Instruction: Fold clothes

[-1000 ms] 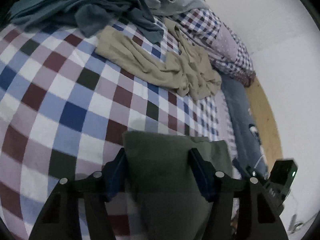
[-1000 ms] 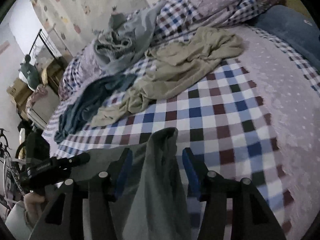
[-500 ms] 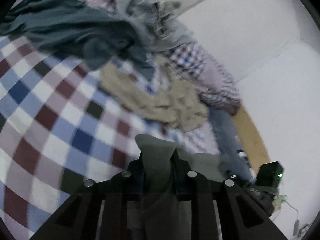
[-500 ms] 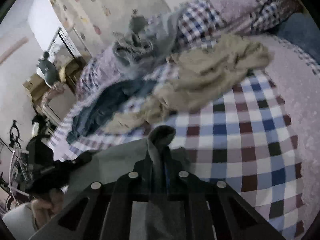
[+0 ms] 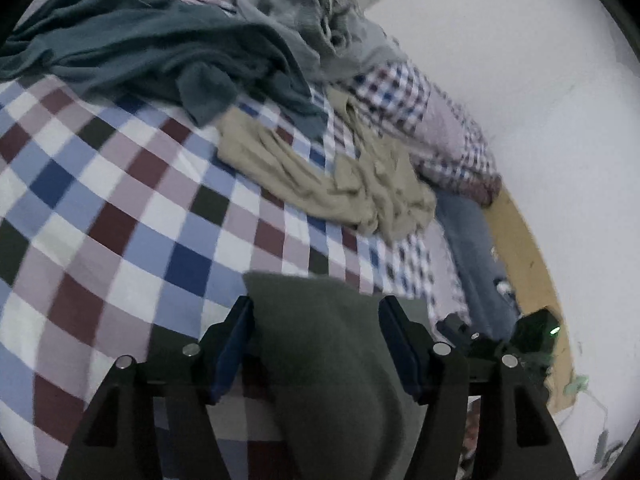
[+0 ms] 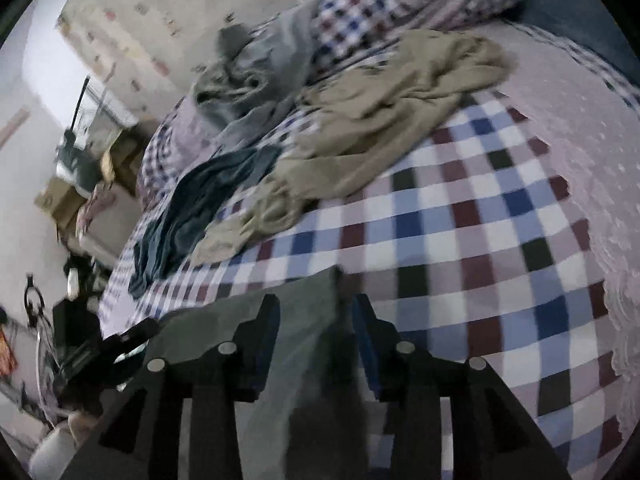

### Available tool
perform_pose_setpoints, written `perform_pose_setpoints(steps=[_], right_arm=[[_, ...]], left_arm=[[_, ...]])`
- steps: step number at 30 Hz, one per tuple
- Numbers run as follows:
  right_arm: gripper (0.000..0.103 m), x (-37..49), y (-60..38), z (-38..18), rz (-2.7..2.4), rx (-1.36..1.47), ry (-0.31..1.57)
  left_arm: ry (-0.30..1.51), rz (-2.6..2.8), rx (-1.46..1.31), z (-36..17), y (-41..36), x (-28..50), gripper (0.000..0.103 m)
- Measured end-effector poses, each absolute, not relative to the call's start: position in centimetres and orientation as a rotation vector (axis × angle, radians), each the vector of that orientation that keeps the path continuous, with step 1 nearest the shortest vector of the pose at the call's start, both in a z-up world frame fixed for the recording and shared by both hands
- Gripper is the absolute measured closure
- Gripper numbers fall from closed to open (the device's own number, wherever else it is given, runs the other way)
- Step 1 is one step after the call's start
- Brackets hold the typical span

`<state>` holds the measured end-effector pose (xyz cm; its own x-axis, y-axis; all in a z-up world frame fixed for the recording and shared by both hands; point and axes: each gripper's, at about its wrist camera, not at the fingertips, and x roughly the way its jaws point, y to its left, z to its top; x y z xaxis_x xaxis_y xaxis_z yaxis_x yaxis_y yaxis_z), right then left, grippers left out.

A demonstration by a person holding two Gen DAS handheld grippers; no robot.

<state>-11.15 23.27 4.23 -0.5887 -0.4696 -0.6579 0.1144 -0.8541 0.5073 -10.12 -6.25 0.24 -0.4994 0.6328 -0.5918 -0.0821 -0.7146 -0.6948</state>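
The left tool (image 5: 316, 336) and right tool (image 6: 316, 328) are both standing spread over the grey garment (image 5: 340, 360), which is lying on the checked bed (image 5: 120, 220) between their fingers. Beyond the garment, a beige cloth (image 5: 340, 184) and teal cloth (image 5: 160, 40) are lying crumpled.

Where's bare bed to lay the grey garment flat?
Free: checked bedspread between grey garment and beige garment, and rightward in the right view. Crowded: far side, where beige, teal garment and light grey garment pile up.
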Motion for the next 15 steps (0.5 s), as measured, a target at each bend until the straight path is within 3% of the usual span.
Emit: perform_pose_setpoints(steps=[1, 4, 10, 15], right_arm=[[0.062, -10.9, 22.6, 4.5, -2.453, 1.198, -0.575], [0.062, -9.8, 20.1, 5.2, -2.441, 1.19, -0.504], [0.062, -3.9, 14.7, 6.8, -2.437, 1.149, -0.313], [0.061, 4.0, 10.9, 7.3, -2.461, 1.129, -0.202]], left_arm=[[-0.842, 2.24, -1.257, 0.1, -6.2, -10.3, 0.061], [-0.898, 2.212, -1.27, -0.4, -6.7, -10.7, 0.073], [-0.899, 2.165, -1.3, -0.8, -7.3, -11.3, 0.072], [-0.948, 2.131, -1.296, -0.7, -8.1, -10.8, 0.054]])
